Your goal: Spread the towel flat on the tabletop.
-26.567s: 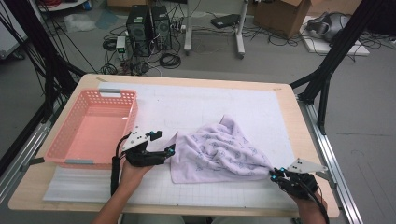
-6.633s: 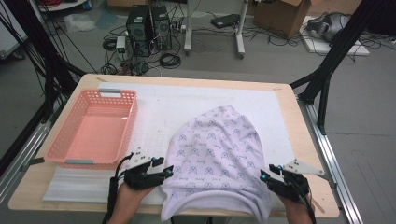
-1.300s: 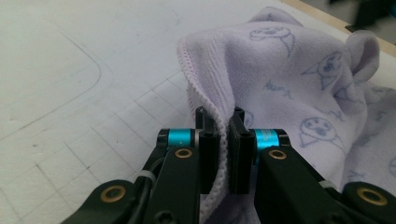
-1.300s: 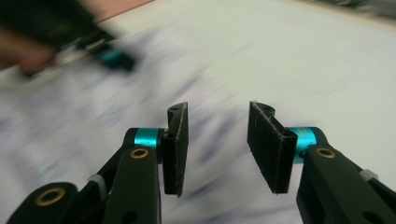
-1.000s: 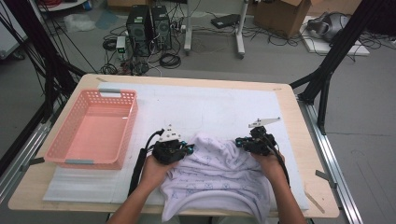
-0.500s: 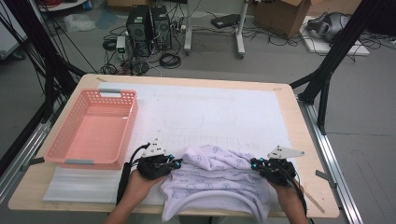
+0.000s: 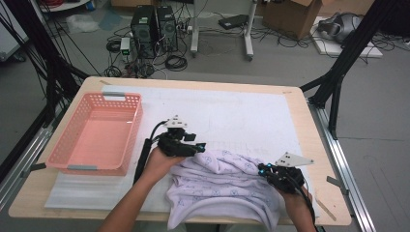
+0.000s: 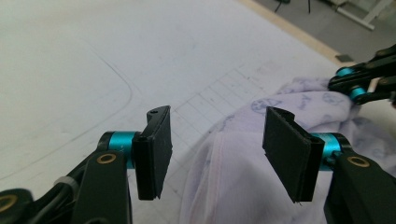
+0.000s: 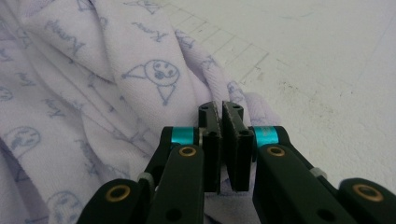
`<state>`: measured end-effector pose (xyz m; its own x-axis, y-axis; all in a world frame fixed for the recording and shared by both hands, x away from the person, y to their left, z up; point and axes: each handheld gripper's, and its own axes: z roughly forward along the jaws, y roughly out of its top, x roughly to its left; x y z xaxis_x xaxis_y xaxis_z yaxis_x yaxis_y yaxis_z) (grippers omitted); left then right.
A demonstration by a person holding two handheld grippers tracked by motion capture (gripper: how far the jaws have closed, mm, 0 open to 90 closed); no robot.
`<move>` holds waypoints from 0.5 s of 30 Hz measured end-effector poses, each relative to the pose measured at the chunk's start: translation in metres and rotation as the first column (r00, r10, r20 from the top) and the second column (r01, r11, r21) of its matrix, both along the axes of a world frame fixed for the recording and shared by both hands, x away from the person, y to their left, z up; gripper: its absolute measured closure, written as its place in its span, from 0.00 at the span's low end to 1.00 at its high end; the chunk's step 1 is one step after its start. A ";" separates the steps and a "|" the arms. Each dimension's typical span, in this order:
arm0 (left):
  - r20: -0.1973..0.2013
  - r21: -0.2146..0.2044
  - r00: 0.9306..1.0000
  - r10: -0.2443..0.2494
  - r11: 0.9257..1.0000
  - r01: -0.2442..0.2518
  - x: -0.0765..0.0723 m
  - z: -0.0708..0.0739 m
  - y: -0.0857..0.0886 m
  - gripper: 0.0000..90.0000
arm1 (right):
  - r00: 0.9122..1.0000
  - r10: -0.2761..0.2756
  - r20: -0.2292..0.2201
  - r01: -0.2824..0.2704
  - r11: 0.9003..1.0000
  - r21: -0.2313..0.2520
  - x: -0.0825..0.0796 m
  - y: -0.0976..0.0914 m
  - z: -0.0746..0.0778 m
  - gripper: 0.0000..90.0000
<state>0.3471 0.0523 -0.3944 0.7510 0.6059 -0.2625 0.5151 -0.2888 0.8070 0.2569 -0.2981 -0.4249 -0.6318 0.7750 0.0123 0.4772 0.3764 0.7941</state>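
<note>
The near hem of the lilac garment (image 7: 220, 191) is cut off by the bottom edge of the high view where it hangs over the near edge of the counter (image 7: 309, 125), and both forearms are cropped there too. In the right gripper view, whether cloth is pinched between the closed jaws of the right gripper (image 9: 223, 140) cannot be told, since the fold behind them is hidden by the pads. In the left gripper view, the left gripper (image 8: 215, 149) is cropped at the bottom edge, and the small prints on the cloth are blurred.

One pale lilac printed cotton garment (image 7: 227, 186), one pink plastic lattice basket (image 7: 96, 133), two black two-jaw grippers (image 7: 200, 147) (image 7: 263, 171).
</note>
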 end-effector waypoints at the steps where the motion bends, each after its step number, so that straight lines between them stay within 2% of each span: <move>1: -0.031 0.004 1.000 -0.008 1.000 0.008 0.003 -0.005 -0.006 0.47 | 1.000 -0.003 -0.005 0.003 1.000 0.005 0.000 0.000 0.000 0.96; 3: -0.069 0.036 0.997 -0.028 0.999 0.031 0.004 -0.015 -0.018 0.47 | 1.000 -0.002 -0.001 0.003 1.000 0.016 0.000 -0.001 0.000 0.95; 5: -0.082 0.071 0.995 -0.064 0.995 0.070 0.000 -0.023 -0.028 0.51 | 1.000 -0.003 -0.011 0.003 1.000 0.029 0.001 -0.002 -0.001 0.95; 6: -0.070 0.092 0.993 -0.090 0.991 0.096 -0.003 -0.025 -0.032 0.60 | 1.000 -0.002 -0.017 0.002 0.999 0.033 0.001 -0.002 -0.001 0.94; 8: -0.029 0.116 0.992 -0.119 0.986 0.121 -0.010 -0.026 -0.035 0.87 | 1.000 0.003 -0.026 -0.003 0.999 0.034 0.003 -0.002 0.000 0.90; 9: -0.019 0.122 0.994 -0.109 0.986 0.110 -0.011 -0.027 -0.036 0.91 | 1.000 0.003 -0.022 -0.002 0.999 0.038 0.004 -0.002 0.001 0.87; 11: -0.010 0.126 0.994 -0.109 0.986 0.109 -0.013 -0.026 -0.035 0.93 | 1.000 0.004 -0.025 -0.003 0.999 0.041 0.009 -0.003 0.006 0.78; 12: 0.011 0.127 0.994 -0.105 0.987 0.103 -0.014 -0.024 -0.033 0.94 | 1.000 -0.002 -0.019 0.003 0.999 0.042 0.012 -0.003 0.010 0.74; 13: 0.021 0.113 0.995 -0.100 0.989 0.097 -0.016 -0.023 -0.032 0.94 | 1.000 -0.013 -0.010 0.014 0.999 0.049 0.017 -0.003 0.016 0.69; 15: 0.037 0.103 0.994 -0.103 0.990 0.098 -0.018 -0.020 -0.030 0.94 | 1.000 -0.029 0.003 0.029 0.997 0.072 0.026 -0.003 0.025 0.66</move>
